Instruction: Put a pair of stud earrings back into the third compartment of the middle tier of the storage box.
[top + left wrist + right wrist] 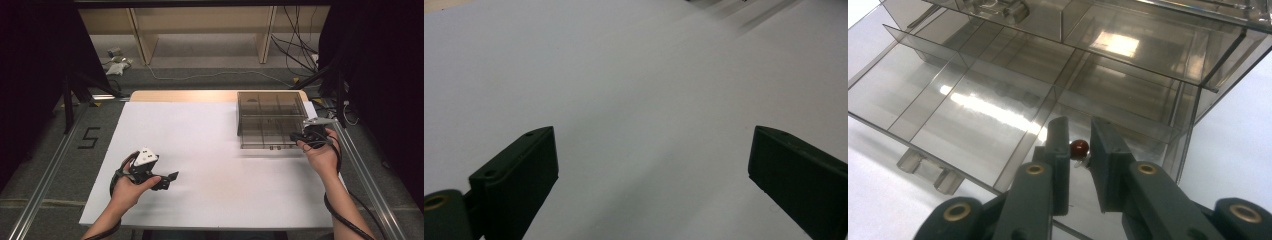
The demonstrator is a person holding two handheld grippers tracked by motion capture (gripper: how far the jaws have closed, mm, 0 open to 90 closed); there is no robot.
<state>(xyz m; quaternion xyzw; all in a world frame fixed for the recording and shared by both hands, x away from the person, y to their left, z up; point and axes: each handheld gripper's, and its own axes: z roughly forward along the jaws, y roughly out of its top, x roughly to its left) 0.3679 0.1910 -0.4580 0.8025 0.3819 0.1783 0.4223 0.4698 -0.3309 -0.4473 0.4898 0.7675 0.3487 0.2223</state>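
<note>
1. The place looks like a lab or recording room, not a home.
2. A table (210, 200) with a plain white top stands inside a frame of metal rails (45, 180).
3. Black curtains (30, 75) hang at both sides (they darken the edges).
4. Loose cables (295, 45) lie on the floor, which bears a marked "5" (88, 137).

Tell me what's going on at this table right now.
A person holds a hand-held gripper in each hand. The right hand-held gripper is at the near edge of a smoky clear compartment box with a small dark red bead between its nearly closed jaws; whether they pinch it is unclear. The left hand-held gripper hangs open over the bare white table.
</note>
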